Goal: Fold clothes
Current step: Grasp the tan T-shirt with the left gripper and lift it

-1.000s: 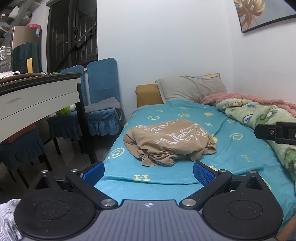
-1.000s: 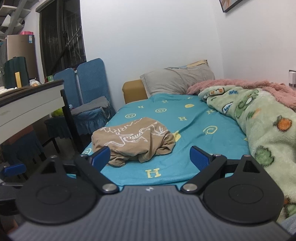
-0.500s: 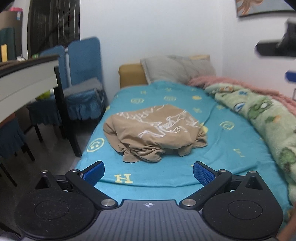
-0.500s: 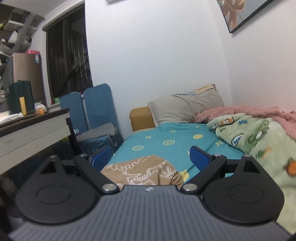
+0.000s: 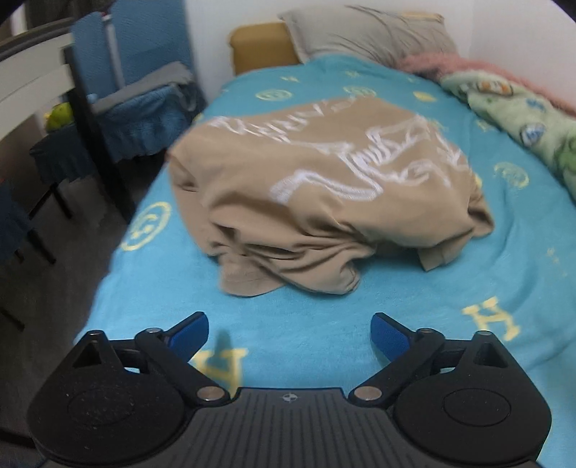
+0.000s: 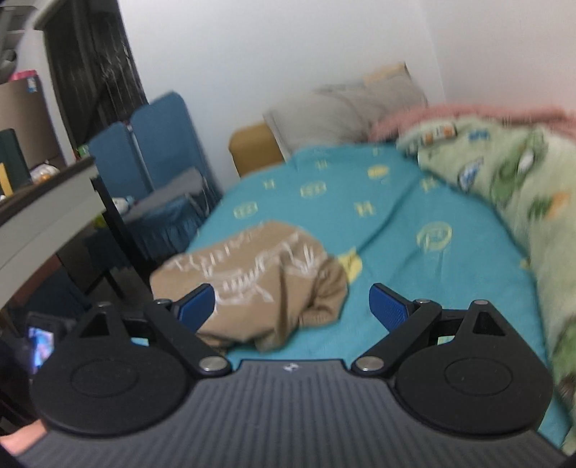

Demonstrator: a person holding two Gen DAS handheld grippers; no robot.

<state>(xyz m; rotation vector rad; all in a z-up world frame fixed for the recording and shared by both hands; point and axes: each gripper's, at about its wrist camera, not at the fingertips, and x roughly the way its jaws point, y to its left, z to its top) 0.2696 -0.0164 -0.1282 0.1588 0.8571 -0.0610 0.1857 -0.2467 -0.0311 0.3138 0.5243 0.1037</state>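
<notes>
Through the left wrist camera we look down along our left gripper (image 5: 289,333), whose blue-padded fingers (image 5: 189,333) are spread wide apart with nothing between them, poised above the near end of the bed. The bed is covered by a turquoise sheet (image 5: 316,324) printed with pale yellow smiley faces and letter H marks. The tan garment (image 5: 324,201) lies crumpled in a heap in the middle of that sheet, ahead of the gripper and apart from it; a white scrawled print runs across its top, and its loose edges are bunched and tucked under along the near side. Beyond it we see a grey pillow (image 5: 363,32) at the head of the bed, with a green cartoon-print blanket (image 5: 522,108) and a pink fuzzy blanket (image 5: 450,64) along the wall side. To the left of the bed stand a blue-covered chair (image 5: 144,104) and the edge of a white desk (image 5: 32,82). Through the right wrist camera, which is blurred, we see our right gripper (image 6: 291,304) likewise released, its blue fingers (image 6: 387,306) wide apart and holding nothing. The tan garment (image 6: 262,280) sits low and to the left in this view, partly behind the left-hand finger, though we cannot tell whether that finger touches the cloth. The turquoise sheet (image 6: 414,259) stretches away to the grey pillow (image 6: 342,111), the green blanket (image 6: 522,187) is piled along the right, and the blue chair (image 6: 151,144) and white desk (image 6: 39,216) stand at the left.
</notes>
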